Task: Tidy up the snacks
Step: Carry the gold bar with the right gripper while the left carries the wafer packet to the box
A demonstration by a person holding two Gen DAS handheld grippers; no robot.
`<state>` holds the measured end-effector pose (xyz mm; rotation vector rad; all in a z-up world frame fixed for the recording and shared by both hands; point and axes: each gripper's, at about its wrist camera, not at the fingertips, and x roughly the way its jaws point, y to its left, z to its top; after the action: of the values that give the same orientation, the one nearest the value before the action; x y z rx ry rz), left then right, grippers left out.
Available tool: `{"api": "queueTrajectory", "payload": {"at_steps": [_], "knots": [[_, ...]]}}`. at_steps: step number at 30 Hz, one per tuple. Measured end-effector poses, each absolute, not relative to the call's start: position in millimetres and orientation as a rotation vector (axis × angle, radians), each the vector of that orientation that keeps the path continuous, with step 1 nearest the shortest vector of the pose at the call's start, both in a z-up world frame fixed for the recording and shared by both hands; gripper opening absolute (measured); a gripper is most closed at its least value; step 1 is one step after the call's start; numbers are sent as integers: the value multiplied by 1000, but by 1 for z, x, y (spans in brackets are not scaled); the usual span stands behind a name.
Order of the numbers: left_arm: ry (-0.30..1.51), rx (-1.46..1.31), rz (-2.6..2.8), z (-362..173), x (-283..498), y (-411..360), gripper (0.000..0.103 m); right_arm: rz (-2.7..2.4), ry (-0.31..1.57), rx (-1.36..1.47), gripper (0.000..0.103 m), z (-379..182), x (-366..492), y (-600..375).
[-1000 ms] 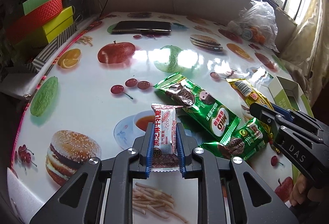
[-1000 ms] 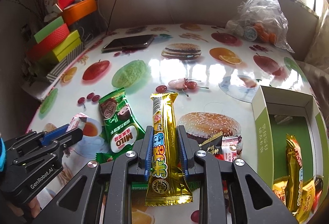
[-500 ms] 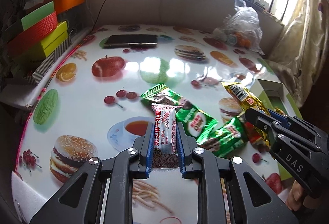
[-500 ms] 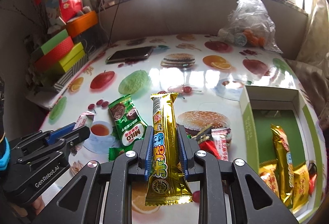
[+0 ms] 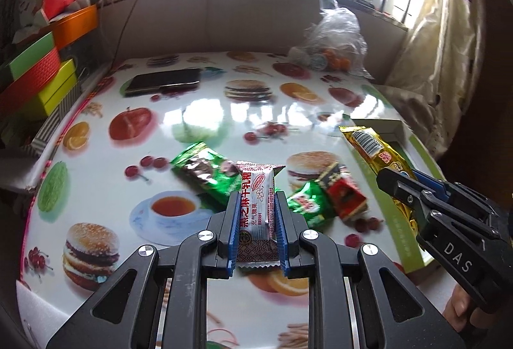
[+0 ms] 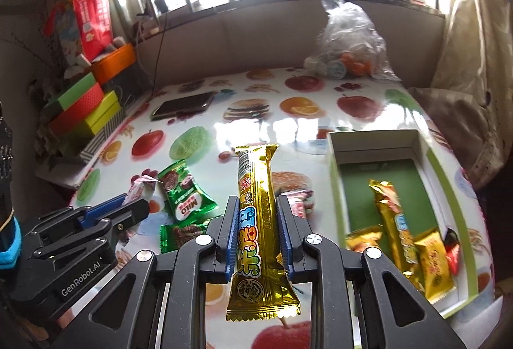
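The left gripper [image 5: 256, 214], a black two-finger claw with blue pads, is pinching its jaws tight on a small white and red candy wrapper with dark printed ends [image 5: 256, 204], which is standing lengthwise between the pads, lifted clear of the glossy tablecloth printed with fruit and burgers [image 5: 198, 115]. The right gripper [image 6: 256, 220], of the same black and blue build, is clamping its jaws nearly closed on a long shiny gold foil snack bar [image 6: 256, 220], whose crimped lower end is hanging below the pads while its upper end is pointing away toward the window. Just to the right of that bar, an open rectangular cardboard box with green walls and a dark green floor [image 6: 340, 188] is sitting on the table, and several gold-wrapped snacks [image 6: 400, 236] are lying in its near end. On the cloth between the two claws, two green foil Milo packets [image 6: 186, 198] are lying close together, and a red and black wrapped sweet [image 5: 343, 192] is lying just beside them. Farther back, a dark flat phone [image 5: 163, 83] is resting near the table's left edge, and a clear plastic bag holding small items [image 6: 349, 41] is sitting by the wall
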<state>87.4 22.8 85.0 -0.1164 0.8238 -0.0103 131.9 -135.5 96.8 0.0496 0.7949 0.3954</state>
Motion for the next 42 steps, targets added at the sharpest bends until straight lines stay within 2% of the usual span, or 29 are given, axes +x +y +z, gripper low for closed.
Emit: {"api": "queueTrajectory", "payload": {"at_steps": [26, 42], "knots": [[798, -51, -205, 112, 104, -55, 21, 226, 741, 118, 22, 121, 108, -214], [849, -29, -319, 105, 143, -107, 21, 104, 766, 152, 22, 109, 113, -264]]}}
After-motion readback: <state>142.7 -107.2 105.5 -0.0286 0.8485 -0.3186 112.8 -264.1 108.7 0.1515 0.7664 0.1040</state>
